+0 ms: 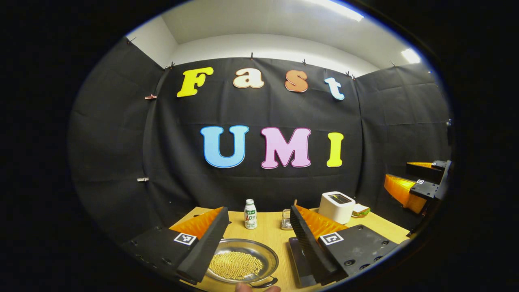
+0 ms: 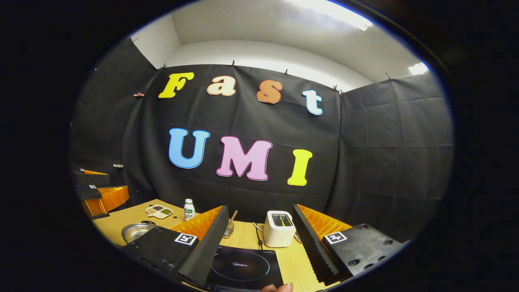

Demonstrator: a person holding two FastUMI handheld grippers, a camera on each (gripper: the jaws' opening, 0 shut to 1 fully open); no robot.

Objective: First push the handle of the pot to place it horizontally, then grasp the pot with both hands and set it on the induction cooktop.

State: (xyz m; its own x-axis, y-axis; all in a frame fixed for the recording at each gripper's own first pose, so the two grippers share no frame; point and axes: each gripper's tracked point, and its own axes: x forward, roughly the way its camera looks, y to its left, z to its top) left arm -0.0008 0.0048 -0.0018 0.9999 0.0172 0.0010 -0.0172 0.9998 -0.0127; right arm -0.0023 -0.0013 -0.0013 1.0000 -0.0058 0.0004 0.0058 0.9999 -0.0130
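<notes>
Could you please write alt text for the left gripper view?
The left hand-held gripper hangs open above a metal pot of small yellowish beads on a wooden table. Behind stand a small bottle and a white toaster.

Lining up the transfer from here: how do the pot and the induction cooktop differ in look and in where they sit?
The pot is a round, shiny metal bowl holding small yellow grains; the induction cooktop is a flat, dark slab with a thin ring marked on it and nothing on top. In the left gripper view the pot lies between the left gripper's open fingers; in the right gripper view the cooktop lies between the right gripper's. Both rest on the wooden table.
</notes>
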